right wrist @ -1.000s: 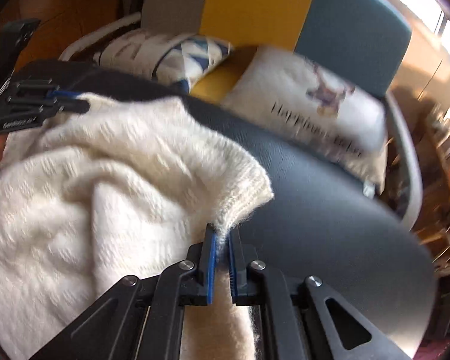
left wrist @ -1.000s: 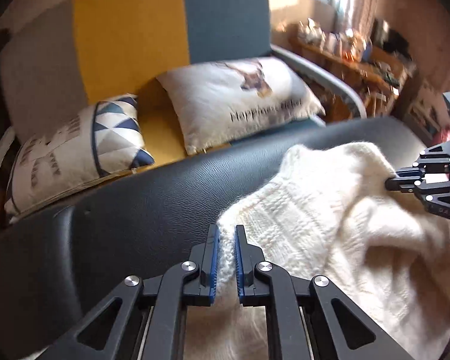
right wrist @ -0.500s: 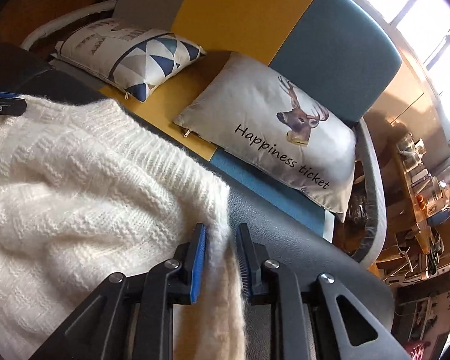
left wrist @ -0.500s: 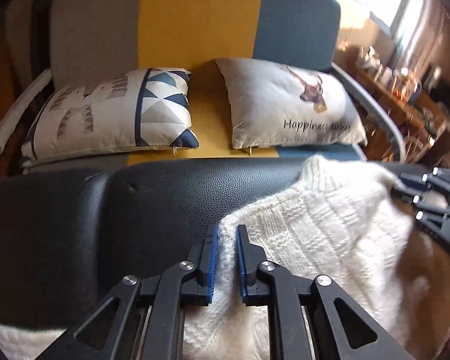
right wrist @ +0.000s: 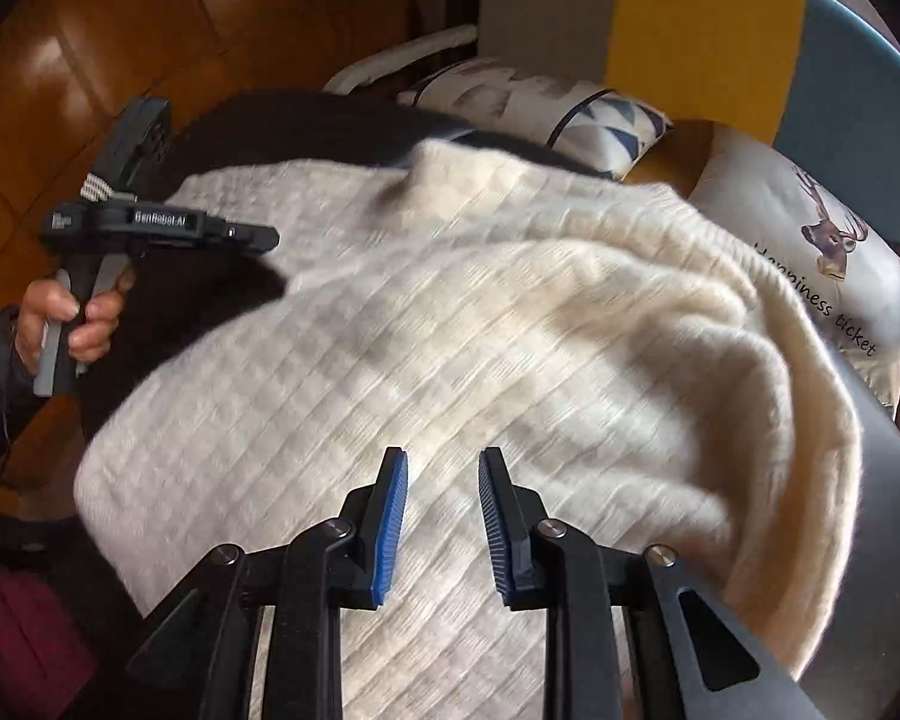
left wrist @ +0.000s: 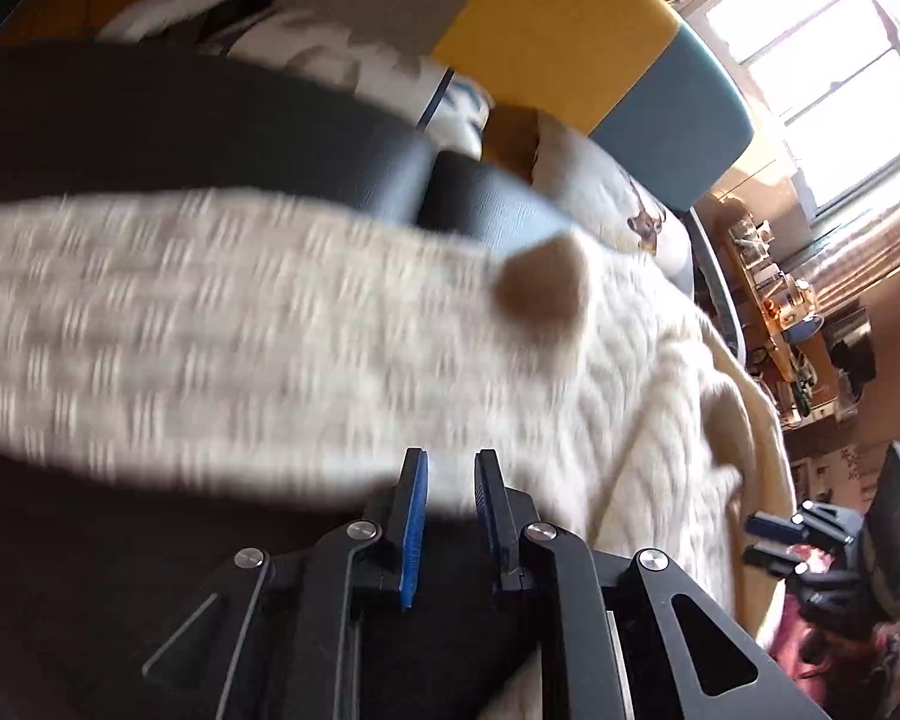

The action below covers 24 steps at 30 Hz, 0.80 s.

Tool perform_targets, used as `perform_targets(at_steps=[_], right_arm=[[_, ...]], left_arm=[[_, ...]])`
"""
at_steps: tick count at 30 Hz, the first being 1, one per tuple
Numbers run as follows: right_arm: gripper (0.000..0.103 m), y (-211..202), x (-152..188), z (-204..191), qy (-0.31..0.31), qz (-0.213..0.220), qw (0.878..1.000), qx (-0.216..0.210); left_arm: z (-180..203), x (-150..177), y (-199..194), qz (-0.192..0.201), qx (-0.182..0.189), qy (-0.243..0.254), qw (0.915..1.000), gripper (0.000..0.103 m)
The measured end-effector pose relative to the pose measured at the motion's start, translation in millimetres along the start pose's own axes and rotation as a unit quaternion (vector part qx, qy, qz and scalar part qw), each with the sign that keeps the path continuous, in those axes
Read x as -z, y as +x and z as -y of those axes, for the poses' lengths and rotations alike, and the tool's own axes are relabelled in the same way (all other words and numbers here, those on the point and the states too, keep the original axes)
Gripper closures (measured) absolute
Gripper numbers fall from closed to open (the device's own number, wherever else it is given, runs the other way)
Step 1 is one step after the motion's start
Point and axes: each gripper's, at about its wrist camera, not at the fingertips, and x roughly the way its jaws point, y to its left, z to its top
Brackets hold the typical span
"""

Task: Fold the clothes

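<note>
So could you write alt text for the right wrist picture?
An open gripper hovers over a cream knitted sweater heaped on a dark surface. At left a hand holds a second gripper; cushions lie behind.

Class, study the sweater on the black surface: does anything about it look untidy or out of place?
Yes. The cream sweater lies bunched in thick rolls along its right edge rather than flat, so the fold looks uneven. Both grippers are open and off it.

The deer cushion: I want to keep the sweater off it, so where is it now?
In the right wrist view the deer cushion lies at the right edge, on the sofa behind the cream sweater, to the right of the triangle-pattern cushion.
</note>
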Motion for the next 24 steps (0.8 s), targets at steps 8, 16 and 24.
perform_targets(at_steps=[8,16,24], right_arm=[[0.079,17.1,66.7,-39.0,0.008,-0.082,0.996,0.031],[0.079,14.8,98.0,-37.7,0.04,-0.086,0.995,0.036],[0.079,6.3,111.7,-35.3,0.028,-0.134,0.99,0.042]], left_arm=[[5.0,23.5,18.7,-0.071,0.096,-0.063,0.9908,0.087],[27.7,19.3,45.7,-0.076,0.108,-0.091,0.987,0.088],[6.3,9.5,5.1,-0.02,0.076,-0.097,0.9922,0.098]])
